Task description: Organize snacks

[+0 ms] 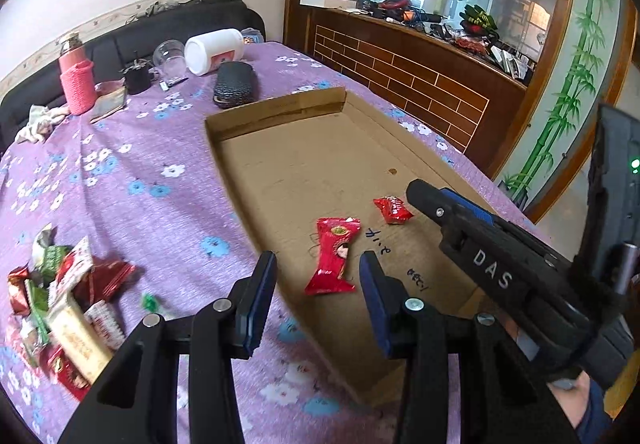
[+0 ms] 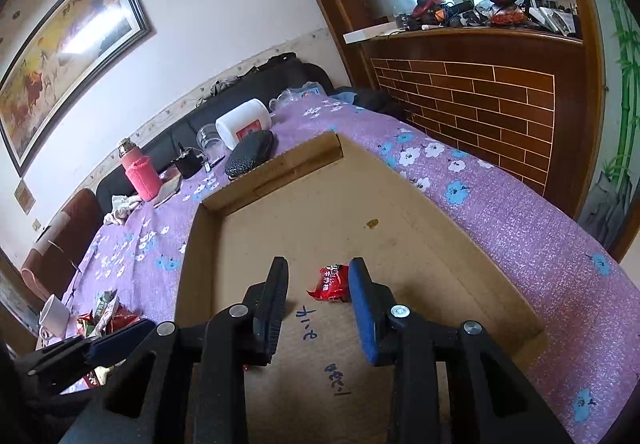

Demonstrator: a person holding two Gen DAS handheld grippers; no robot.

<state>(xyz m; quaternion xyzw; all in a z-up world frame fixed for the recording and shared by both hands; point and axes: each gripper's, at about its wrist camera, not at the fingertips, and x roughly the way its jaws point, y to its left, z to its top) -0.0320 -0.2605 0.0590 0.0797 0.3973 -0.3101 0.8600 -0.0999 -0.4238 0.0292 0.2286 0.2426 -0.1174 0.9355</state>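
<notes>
A shallow cardboard tray (image 1: 276,111) lies on the purple flowered tablecloth. Two red snack packets lie flat in it: a long one (image 1: 332,262) and a smaller one (image 1: 394,208). My left gripper (image 1: 318,286) is open and empty, just above the long packet near the tray's left wall. My right gripper (image 2: 318,300) is open and empty over the tray floor, with the smaller packet (image 2: 330,283) just beyond its fingertips. The right gripper also shows in the left wrist view (image 1: 424,195). A pile of mixed snack packets (image 1: 60,304) lies on the cloth at the left.
At the table's far end stand a pink bottle (image 1: 76,79), a white jar on its side (image 1: 214,51), a clear cup (image 1: 170,57), a dark case (image 1: 236,83) and a crumpled cloth (image 1: 40,121). A wooden counter (image 1: 420,79) runs along the right. A white mug (image 2: 54,316) stands near the pile.
</notes>
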